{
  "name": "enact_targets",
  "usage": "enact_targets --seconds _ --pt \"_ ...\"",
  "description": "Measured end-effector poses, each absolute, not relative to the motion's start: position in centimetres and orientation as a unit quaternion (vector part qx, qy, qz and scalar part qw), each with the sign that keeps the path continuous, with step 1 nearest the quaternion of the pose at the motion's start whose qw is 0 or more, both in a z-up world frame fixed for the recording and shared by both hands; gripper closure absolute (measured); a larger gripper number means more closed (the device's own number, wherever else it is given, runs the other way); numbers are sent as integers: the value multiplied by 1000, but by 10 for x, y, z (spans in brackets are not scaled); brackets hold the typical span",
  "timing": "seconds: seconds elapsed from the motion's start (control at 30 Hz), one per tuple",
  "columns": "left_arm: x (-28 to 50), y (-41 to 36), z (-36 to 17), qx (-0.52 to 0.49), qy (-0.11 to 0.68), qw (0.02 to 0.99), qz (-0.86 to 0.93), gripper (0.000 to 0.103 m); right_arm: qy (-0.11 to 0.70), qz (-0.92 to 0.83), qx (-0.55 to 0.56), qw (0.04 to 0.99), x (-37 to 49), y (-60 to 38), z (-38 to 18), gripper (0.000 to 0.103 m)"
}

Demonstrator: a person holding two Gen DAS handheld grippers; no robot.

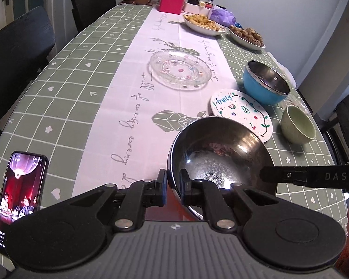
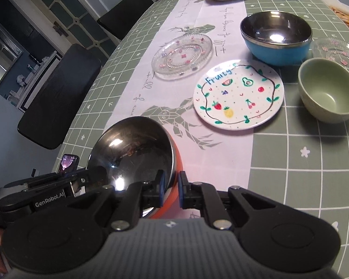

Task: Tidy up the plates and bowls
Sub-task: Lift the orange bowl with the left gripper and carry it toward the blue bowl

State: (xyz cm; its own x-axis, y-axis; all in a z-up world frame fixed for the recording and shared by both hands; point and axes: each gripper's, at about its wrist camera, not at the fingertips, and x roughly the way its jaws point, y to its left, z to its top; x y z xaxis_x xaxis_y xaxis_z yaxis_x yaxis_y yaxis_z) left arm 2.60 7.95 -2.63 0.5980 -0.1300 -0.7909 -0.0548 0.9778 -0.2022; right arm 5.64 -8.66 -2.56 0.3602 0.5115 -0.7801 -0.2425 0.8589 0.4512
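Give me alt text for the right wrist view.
The right gripper clamps the rim of an orange steel-lined bowl, with the left gripper on its far side. Beyond sit a fruit-patterned plate, glass plate, blue bowl and green bowl.

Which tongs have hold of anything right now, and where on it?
Both grip the orange steel-lined bowl by its rim: the left tongs pinch the near-left edge, the right tongs the opposite edge, one finger inside and one outside the wall.

Soft, dim indoor light from overhead puts bright glare spots in the steel bowl (image 1: pixel 221 160) just ahead of my fingers. Shadows stay faint. Fisheye bends the table (image 1: pixel 65 88) edges; corners go black.
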Motion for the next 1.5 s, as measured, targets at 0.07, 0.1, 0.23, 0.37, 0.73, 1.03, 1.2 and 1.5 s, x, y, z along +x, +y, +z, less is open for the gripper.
enact_targets --seconds 0.07,0.1,0.23,0.37,0.73,1.03,1.2,1.5 --pt "28 77 -28 -98 452 886 -19 92 520 230 131 812 57 -88 -29 93" --pt "29 75 -30 -96 455 885 -18 92 522 228 131 812 58 -88 -31 93" --pt "32 73 -32 -95 460 883 -15 92 521 226 136 811 60 -90 -32 93" --pt "31 74 -33 -98 463 881 -15 92 519 228 137 812 61 -90 -32 93" --pt "34 81 -32 -131 462 877 -19 85 508 230 115 822 58 -84 -30 90" --pt "34 83 -26 -123 444 888 -5 78 501 231 117 826 59 -85 -30 73" --pt "33 85 -21 -116 429 896 -1 73 494 235 120 828 60 -85 -28 64" --pt "34 84 -6 -115 389 914 -16 60 469 240 104 843 59 -84 -18 56"
